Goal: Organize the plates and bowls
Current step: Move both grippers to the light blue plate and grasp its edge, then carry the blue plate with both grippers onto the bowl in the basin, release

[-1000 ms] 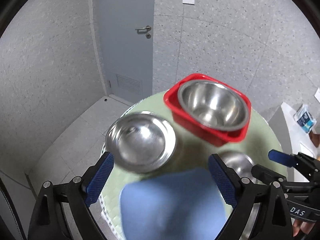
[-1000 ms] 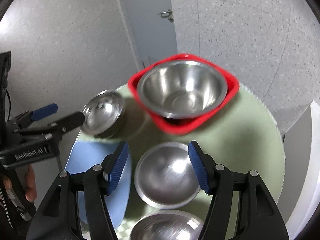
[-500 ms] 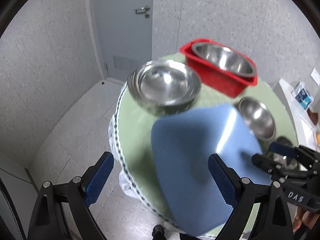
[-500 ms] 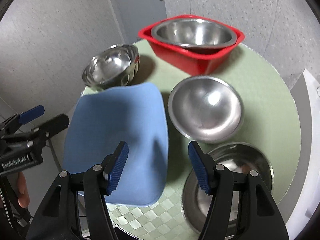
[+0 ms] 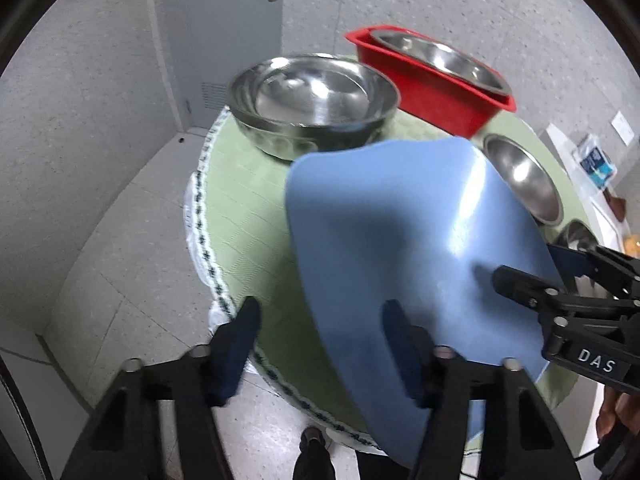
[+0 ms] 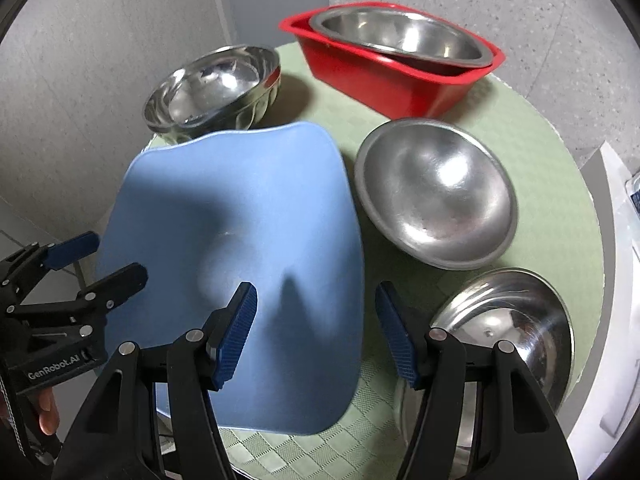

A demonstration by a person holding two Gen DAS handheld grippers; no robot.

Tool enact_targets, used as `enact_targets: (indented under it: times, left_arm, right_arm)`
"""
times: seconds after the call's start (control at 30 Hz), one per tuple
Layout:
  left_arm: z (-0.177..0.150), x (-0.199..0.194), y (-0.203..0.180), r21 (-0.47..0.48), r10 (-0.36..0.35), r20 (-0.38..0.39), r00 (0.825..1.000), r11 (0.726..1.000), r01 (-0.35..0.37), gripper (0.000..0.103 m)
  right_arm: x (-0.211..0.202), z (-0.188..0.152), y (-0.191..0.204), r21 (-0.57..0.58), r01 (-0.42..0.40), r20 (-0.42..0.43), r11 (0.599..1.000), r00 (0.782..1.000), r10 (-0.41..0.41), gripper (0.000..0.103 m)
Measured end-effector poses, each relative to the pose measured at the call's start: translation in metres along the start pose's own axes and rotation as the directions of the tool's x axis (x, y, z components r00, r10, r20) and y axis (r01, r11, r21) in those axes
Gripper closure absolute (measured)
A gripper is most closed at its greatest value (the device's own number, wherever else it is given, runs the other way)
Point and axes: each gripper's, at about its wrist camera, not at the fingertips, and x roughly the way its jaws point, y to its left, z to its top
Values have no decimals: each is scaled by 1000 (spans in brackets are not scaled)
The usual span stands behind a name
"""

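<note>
Grey door, green tablecloth, shoe.

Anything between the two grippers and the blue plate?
Nothing visible. The blue plate lies bare on the green table; bowls sit beyond and beside it. The left gripper is closing astride its left edge, the right gripper closing astride its right edge. Contact can't be confirmed.

table | green cloth | blue plate, red basin, steel bowls

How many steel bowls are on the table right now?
4: one inside the red tub, one behind the blue plate, one right of it, one nearest. Nested ones possible.
</note>
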Motion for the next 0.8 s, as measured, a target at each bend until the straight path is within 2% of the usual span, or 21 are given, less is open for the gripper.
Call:
enact_targets:
  times: [0.07,0.13,0.17,0.33,0.43,0.63,0.8]
  left_arm:
    - [2,4,-1,11,-17,-6,1000,1000,17,60]
    - [2,7,-2,24,-45,-15,999,999,45,75]
    - [2,8,-2,31,-38,-13,999,999,38,76]
    - [2,2,2,40,-49,14,999,998,49,84]
    - [4,-12,2,58,-49,35,998,997,46,85]
    - [19,-47,-5,77,-95,109,989,993,87,85]
    - [55,-61,-21,99,-132,159,978,988,117,85]
  right_arm:
    - [4,0,1,0,-23,-15,1000,1000,23,49]
    - [6,-1,2,5,-30,-22,1000,999,30,57]
    - [5,-2,0,10,-39,-18,999,999,39,64]
    - [-2,0,-2,34,-43,-2,998,999,44,77]
    - [-18,0,-2,41,-58,25,997,998,57,77]
    - [-61,11,-2,29,-60,104,998,993,57,77]
    - [-85,39,-20,11,-39,170,999,985,36,77]
